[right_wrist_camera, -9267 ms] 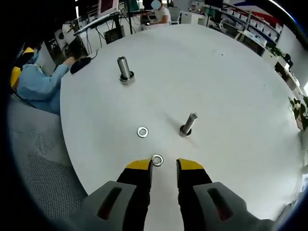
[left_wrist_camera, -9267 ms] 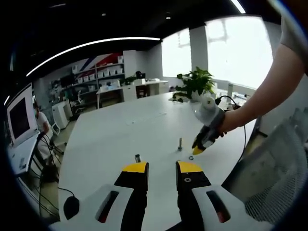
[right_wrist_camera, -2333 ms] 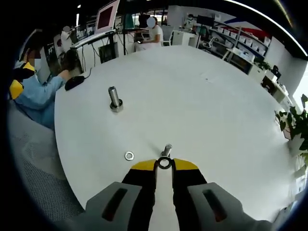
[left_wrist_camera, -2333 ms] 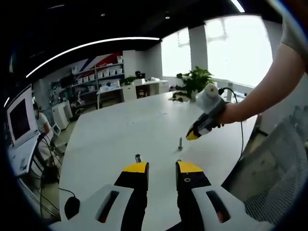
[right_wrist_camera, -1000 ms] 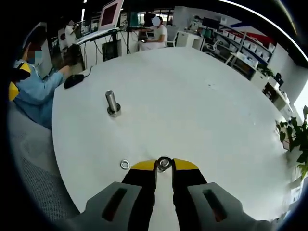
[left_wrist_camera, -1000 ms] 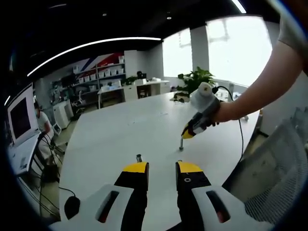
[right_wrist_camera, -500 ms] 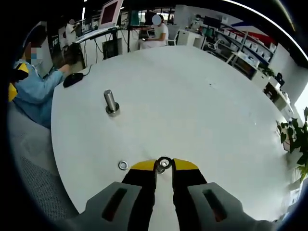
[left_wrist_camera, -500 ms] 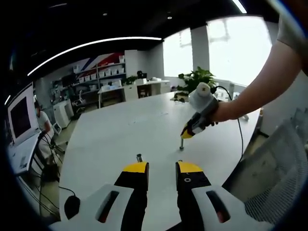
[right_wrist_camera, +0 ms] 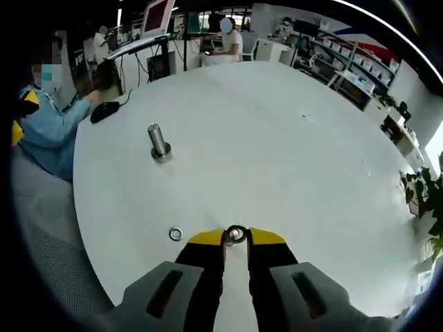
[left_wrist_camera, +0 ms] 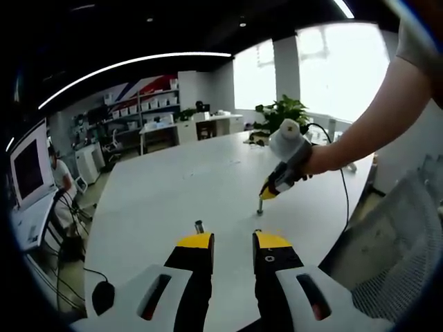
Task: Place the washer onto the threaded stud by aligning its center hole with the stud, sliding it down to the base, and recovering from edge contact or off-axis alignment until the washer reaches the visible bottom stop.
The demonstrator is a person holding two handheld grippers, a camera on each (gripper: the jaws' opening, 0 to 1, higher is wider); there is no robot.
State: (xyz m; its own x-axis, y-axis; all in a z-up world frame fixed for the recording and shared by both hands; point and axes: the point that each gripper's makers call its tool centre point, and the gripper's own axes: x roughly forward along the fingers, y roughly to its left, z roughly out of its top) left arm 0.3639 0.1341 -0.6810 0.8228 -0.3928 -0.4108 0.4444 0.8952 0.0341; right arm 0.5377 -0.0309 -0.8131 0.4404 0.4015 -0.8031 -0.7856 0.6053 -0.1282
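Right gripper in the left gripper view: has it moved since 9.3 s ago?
Yes. The right gripper was low beside the stud, near the tabletop; now its tips sit over the stud's top. The left gripper frames the same scene.

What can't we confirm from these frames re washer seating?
- Stud base and bottom stop: right gripper view, covered by the right gripper and its washer.
- Whether the hole is on the stud: left gripper view, too small and far.
- Stud threads: too small in both views.
- Spare washer: detail too small.
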